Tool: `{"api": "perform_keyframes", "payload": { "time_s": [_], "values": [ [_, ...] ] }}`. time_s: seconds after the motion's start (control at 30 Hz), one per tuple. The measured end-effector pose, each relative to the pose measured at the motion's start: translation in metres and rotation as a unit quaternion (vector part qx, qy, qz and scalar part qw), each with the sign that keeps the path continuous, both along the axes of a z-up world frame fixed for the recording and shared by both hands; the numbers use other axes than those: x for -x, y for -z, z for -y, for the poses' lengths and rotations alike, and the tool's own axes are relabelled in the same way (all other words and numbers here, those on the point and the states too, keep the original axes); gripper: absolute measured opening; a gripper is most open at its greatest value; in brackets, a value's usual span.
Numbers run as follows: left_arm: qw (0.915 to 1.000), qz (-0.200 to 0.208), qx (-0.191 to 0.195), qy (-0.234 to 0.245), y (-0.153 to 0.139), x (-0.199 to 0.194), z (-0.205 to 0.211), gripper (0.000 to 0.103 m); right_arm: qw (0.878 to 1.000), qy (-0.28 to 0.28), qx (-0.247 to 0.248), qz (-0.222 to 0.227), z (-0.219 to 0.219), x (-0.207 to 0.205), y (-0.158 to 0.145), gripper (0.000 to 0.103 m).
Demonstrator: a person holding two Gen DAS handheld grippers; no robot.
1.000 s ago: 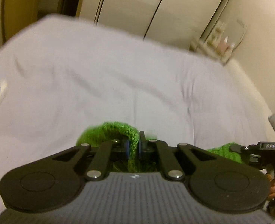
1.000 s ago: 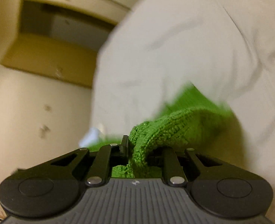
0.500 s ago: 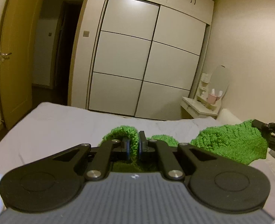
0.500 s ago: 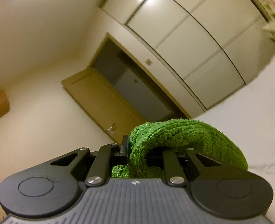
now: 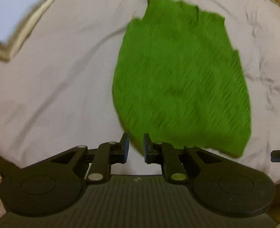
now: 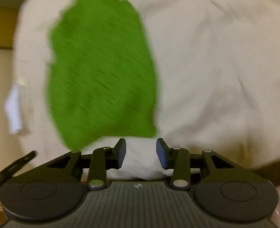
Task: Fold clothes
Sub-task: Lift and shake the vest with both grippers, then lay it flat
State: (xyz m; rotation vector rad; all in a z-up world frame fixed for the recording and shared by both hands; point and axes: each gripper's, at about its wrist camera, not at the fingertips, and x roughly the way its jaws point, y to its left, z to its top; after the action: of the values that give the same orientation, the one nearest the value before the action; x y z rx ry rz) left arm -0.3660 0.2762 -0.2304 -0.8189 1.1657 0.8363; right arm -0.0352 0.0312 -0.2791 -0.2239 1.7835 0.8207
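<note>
Knitwear is the thing in hand: a green knitted garment lies spread on the white bed sheet, its near hem close to the bed's near edge and its far end reaching toward the middle; both views are blurred, so I cannot tell sleeves from body; chunky open knit of this sort should be soft, limp and stretchy, light enough to lift by a pinch yet prone to sag and drag, so I judge it best taken at two corners of one edge, both layers pinched together, rather than at a single loose strand; a folded pale stack sits at the far left corner of the bed, well apart from the garment; the left gripper has its jaws opening, parted only a little, with the garment's near hem seen in the gap but the pads not pressing on it; the right gripper has its jaws opening wider, with only bare sheet between them and the green edge just beyond its left finger; compared with half a second ago, when both grippers held green knit pinched up in the air facing the wardrobe, the garment is now released and laid flat, and both cameras look steeply down at the bed.
</note>
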Motion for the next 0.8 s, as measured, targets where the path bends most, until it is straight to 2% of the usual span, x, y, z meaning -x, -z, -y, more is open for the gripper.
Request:
{"api": "perform_keyframes", "payload": {
  "time_s": [0.03, 0.1, 0.17, 0.23, 0.3, 0.4, 0.5, 0.53, 0.57, 0.6, 0.63, 0.67, 0.73, 0.8],
  "values": [
    [0.9999, 0.002, 0.010, -0.005, 0.007, 0.006, 0.001, 0.022, 1.000, -0.008, 0.004, 0.008, 0.000, 0.002, 0.006, 0.050],
    [0.9993, 0.011, 0.024, -0.025, 0.022, 0.008, 0.002, 0.029, 0.999, -0.023, 0.010, 0.024, -0.002, 0.006, 0.016, 0.060],
    [0.9976, 0.025, 0.040, -0.051, 0.038, 0.013, 0.002, 0.033, 0.999, -0.031, 0.000, 0.038, -0.004, 0.005, 0.023, 0.061],
    [0.9941, 0.043, 0.055, -0.083, 0.056, 0.019, -0.001, 0.043, 0.999, -0.025, -0.011, 0.040, -0.008, 0.004, 0.032, 0.072],
    [0.9884, 0.071, 0.065, -0.118, 0.071, 0.024, -0.007, 0.052, 0.999, -0.011, -0.027, 0.031, -0.008, 0.001, 0.042, 0.074],
    [0.9804, 0.091, 0.070, -0.160, 0.095, 0.029, -0.015, 0.053, 0.999, 0.017, -0.042, 0.013, -0.004, 0.000, 0.064, 0.078],
    [0.9734, 0.119, 0.077, -0.180, 0.113, 0.036, -0.019, 0.056, 0.998, 0.040, -0.050, 0.016, -0.004, 0.005, 0.091, 0.081],
    [0.9702, 0.131, 0.084, -0.186, 0.121, 0.033, -0.022, 0.050, 0.997, 0.049, -0.055, 0.015, -0.005, 0.007, 0.099, 0.082],
    [0.9669, 0.144, 0.091, -0.190, 0.128, 0.031, -0.026, 0.042, 0.996, 0.062, -0.064, 0.009, -0.006, 0.008, 0.107, 0.080],
    [0.9646, 0.156, 0.100, -0.187, 0.126, 0.025, -0.031, 0.015, 0.994, 0.077, -0.081, -0.005, -0.007, 0.010, 0.113, 0.063],
    [0.9625, 0.168, 0.107, -0.184, 0.122, 0.020, -0.035, 0.011, 0.991, 0.088, -0.095, -0.020, -0.010, 0.010, 0.113, 0.029],
    [0.9628, 0.185, 0.096, -0.172, 0.103, 0.016, -0.039, 0.009, 0.989, 0.097, -0.104, -0.033, -0.012, 0.009, 0.109, 0.012],
    [0.9619, 0.216, 0.075, -0.149, 0.067, 0.009, -0.049, 0.005, 0.982, 0.121, -0.131, -0.065, -0.014, 0.003, 0.089, 0.009],
    [0.9613, 0.224, 0.072, -0.143, 0.023, 0.011, -0.061, 0.005, 0.970, 0.155, -0.161, -0.100, -0.012, -0.012, 0.053, 0.008]
  ]
}}
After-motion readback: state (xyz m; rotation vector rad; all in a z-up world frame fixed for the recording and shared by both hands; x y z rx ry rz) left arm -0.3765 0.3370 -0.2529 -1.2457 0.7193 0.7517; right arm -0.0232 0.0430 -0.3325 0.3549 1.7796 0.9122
